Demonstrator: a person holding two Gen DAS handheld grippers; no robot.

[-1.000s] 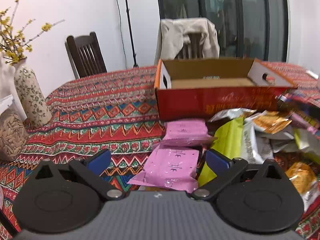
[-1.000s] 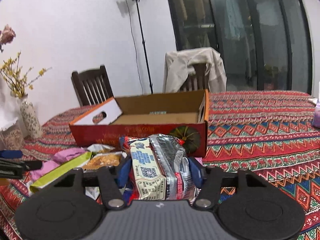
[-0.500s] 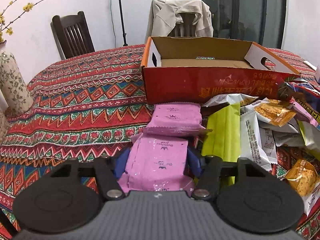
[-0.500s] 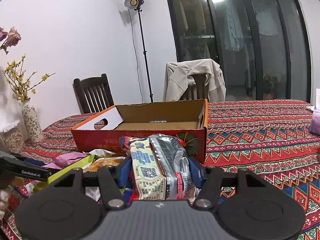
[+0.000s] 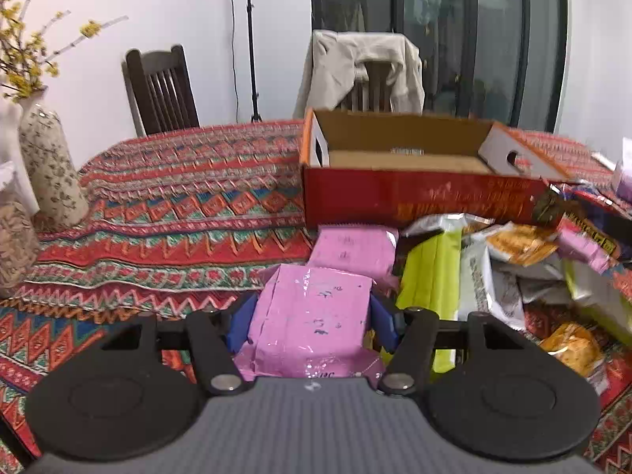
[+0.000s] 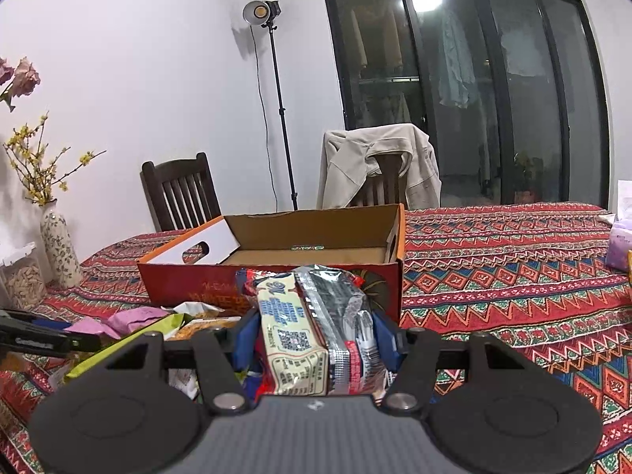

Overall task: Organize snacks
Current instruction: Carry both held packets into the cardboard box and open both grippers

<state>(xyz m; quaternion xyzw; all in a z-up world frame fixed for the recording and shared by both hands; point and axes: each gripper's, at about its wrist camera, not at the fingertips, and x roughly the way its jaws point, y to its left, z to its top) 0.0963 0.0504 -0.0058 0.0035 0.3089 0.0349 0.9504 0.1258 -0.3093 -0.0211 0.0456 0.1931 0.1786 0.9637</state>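
Observation:
My left gripper (image 5: 312,316) is shut on a pink snack packet (image 5: 312,316), its blue pads pressing both sides, and the packet's front end is tipped up off the cloth. A second pink packet (image 5: 351,249) lies just beyond it. My right gripper (image 6: 314,335) is shut on a cream and silver snack packet (image 6: 312,328), held in front of the open red cardboard box (image 6: 276,280). The same box (image 5: 418,197) stands behind the snack pile (image 5: 513,260) in the left wrist view. The left gripper's (image 6: 35,339) black body shows at the right wrist view's left edge.
A patterned red tablecloth (image 5: 177,213) covers the table. A floral vase (image 5: 51,170) and a clear jar (image 5: 12,237) stand at the left. Two chairs, one draped with a beige jacket (image 6: 379,162), and a light stand (image 6: 276,98) are behind the table. A pale tissue pack (image 6: 620,245) sits far right.
The left gripper went from open around the pink packet to shut on it, then lifted its front end slightly. The right gripper kept still with its packet.

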